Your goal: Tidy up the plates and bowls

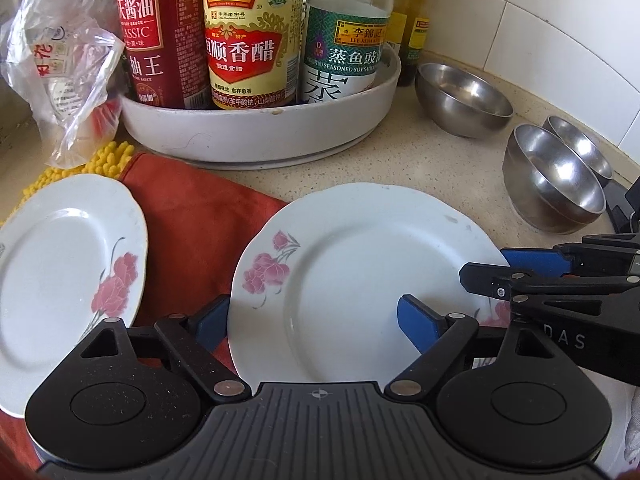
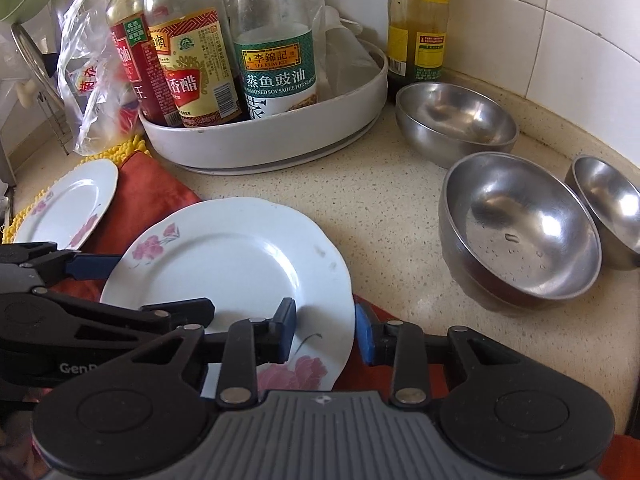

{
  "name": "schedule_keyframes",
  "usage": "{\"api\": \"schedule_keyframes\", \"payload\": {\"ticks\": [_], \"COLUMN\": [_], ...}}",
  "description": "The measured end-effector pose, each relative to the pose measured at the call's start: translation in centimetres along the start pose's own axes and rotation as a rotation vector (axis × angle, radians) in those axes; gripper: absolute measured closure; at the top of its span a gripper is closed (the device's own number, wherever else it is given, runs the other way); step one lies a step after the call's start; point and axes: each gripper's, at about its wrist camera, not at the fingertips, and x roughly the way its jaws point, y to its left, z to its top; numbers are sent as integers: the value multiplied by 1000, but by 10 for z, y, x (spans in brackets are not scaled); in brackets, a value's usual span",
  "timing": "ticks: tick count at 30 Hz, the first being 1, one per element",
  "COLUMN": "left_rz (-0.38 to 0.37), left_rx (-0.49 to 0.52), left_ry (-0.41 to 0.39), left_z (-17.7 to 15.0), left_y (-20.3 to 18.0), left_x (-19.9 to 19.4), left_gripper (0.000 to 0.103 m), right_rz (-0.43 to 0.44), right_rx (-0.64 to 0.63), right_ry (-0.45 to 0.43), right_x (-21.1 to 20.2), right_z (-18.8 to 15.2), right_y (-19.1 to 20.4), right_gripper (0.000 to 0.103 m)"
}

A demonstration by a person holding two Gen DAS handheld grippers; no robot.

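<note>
At the centre of both wrist views lies the near plate (image 1: 368,280), a white one with pink flowers, flat on the speckled table (image 1: 440,168) with its left edge over an orange cloth (image 1: 192,220). The left gripper (image 1: 316,316) has its fingers spread wide across the plate's left rim, one blue pad off the rim over the cloth and the other above the plate's face; neither looks to be pressing. The right gripper (image 2: 326,334) has its fingers set closer together, straddling the plate's lower right rim, one pad on the face and one just outside the edge. Whether they already pinch the rim I cannot tell; a small gap seems to show.

A second plate (image 1: 60,280) of the same pattern sits at the left of the frame, apart from the first, on the cloth and a yellow mat (image 1: 116,152). Three steel bowls stand separately at the right: a back bowl (image 2: 456,124) near the tiled wall, a large bowl (image 2: 520,232) in front of it, and a small bowl (image 2: 608,208) just beside that. A white tray (image 1: 260,132) of sauce bottles fills the upper middle.

By my reading the task is barely begun: no plates are stacked, no bowls nested. What remains is lifting this plate onto the other, then gathering the bowls.
</note>
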Motion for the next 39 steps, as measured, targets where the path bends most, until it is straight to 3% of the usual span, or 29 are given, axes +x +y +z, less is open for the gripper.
{"api": "schedule_keyframes", "payload": {"ticks": [14, 21, 36, 39], "left_rz": [-23, -22, -25, -19], "left_rx": [-8, 55, 72, 66], "left_ry": [-40, -95, -168, -151], "left_z": [-6, -11, 0, 5], "left_y": [-8, -25, -35, -34], "left_x": [-25, -51, -74, -66], "left_gripper": [12, 12, 10, 10], "right_rz": [-16, -11, 18, 42], "right_rx": [13, 54, 133, 163], "right_ry": [-38, -49, -80, -56], "right_x": [-27, -52, -61, -52], "right_z": [-6, -15, -13, -8], "right_y": [-2, -11, -20, -24], "right_gripper": [69, 69, 69, 69]}}
